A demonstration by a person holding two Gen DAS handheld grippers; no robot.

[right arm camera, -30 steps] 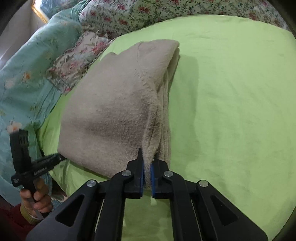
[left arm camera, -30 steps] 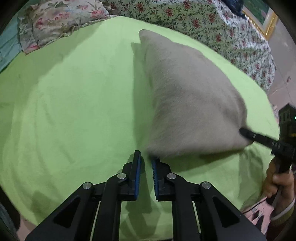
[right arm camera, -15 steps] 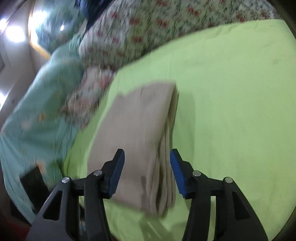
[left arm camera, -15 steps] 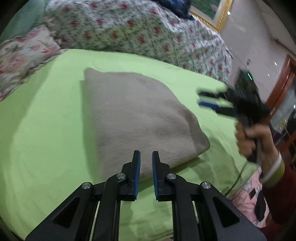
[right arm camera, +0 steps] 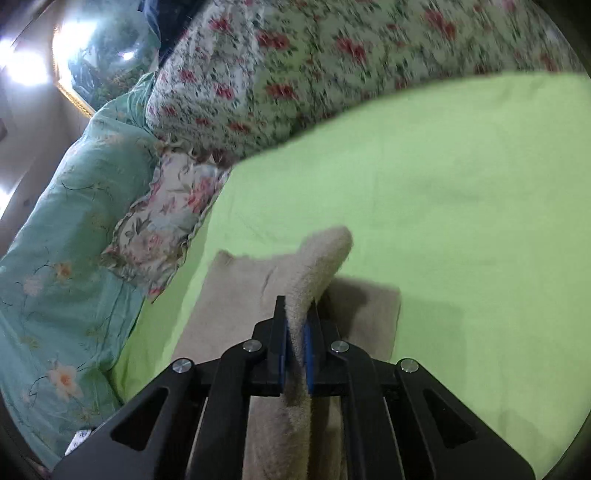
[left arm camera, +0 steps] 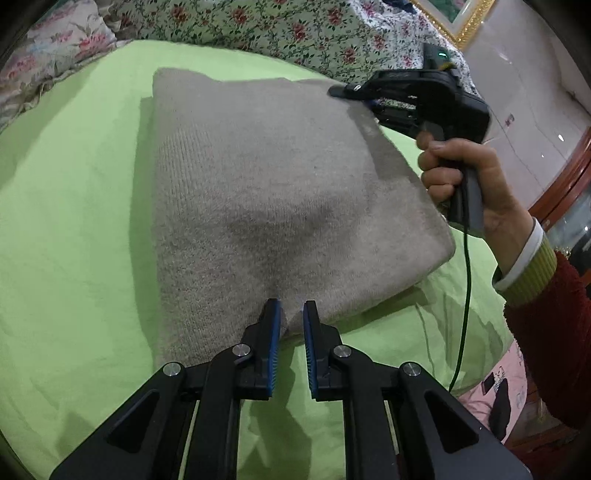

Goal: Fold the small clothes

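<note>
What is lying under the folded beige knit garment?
The beige garment rests on the green sheet, which shows all around it. Whatever lies directly beneath the garment is covered and cannot be seen.

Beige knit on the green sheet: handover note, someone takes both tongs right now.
Right tongs: just snapped shut on an edge of the beige knit, lifting it off the pile.
Left tongs: shut on the knit's near edge, fabric pinched between the pads.
Knit lies on the green sheet, already folded into a thick rectangle; floral bedding behind it.
Left to do: probably carry the raised edge across for another fold, release, smooth. Where that edge belongs I cannot tell.
</note>
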